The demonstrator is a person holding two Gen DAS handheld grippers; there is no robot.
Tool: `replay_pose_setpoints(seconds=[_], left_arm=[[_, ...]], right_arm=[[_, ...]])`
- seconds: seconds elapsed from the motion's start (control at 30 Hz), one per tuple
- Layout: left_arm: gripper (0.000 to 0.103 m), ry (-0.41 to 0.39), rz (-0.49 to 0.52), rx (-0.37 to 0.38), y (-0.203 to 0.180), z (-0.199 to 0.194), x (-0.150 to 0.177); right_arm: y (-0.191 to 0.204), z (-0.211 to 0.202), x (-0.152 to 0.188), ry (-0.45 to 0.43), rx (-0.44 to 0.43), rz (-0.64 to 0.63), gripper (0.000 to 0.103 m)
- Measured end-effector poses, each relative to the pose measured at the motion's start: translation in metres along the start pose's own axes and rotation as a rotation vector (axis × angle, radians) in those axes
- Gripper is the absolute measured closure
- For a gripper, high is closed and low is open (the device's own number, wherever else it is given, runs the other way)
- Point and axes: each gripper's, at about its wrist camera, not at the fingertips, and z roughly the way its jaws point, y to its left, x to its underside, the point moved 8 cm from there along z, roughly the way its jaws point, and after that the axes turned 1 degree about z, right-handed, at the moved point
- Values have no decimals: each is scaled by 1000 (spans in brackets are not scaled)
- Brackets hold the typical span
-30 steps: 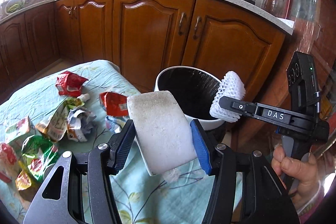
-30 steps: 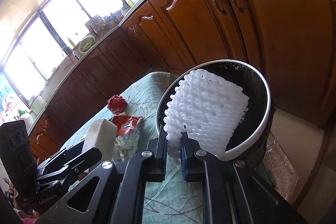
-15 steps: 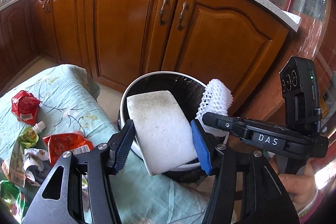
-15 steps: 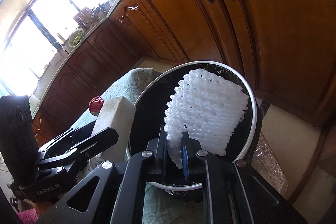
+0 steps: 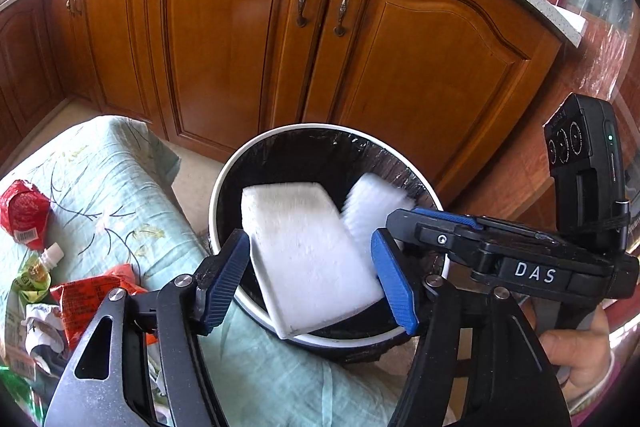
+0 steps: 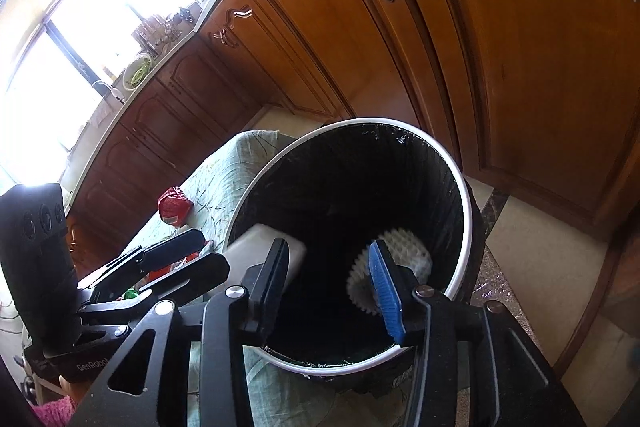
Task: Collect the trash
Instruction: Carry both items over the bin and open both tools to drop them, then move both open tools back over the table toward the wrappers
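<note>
A white foam block hangs blurred between the blue pads of my left gripper, just over the near rim of the bin. The jaws are opening and the block slips loose. My right gripper is over the same white-rimmed, black-lined bin; its jaws are opening with nothing between them. The white foam net lies loose down inside the bin, partly behind the right finger. In the left wrist view the net is a blur beside the block, with the right gripper next to it.
A table with a green floral cloth stands left of the bin, holding a red wrapper, an orange-red packet and other crumpled wrappers. Brown cabinet doors stand close behind the bin. A hand holds the right gripper.
The right gripper has opened and the foam net has dropped from it into the bin. The left gripper carried the block right to the bin, widened, and the block has begun sliding down.
</note>
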Motion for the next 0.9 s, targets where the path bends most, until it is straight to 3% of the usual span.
replay_pose_setpoints(seconds=[0.17,0.3,0.37,0.67,0.9], left_arm=[[30,-16,-30,5,8,-10,3],[29,-45,-57,8,13,-28,11],[28,-64,-73,5,17,-39,18],[27,-142,-147,-77,47,-91,62],[27,-183,-207,-161,80,-138,100]], right_arm=[[0,-12,7,-35,1,13,52],[6,-27,15,-95,6,19,30],[11,-33,20,-129,10,20,25],[47,-50,57,-213,-24,-2,22],[81,-29,86,-153,-71,-42,21]])
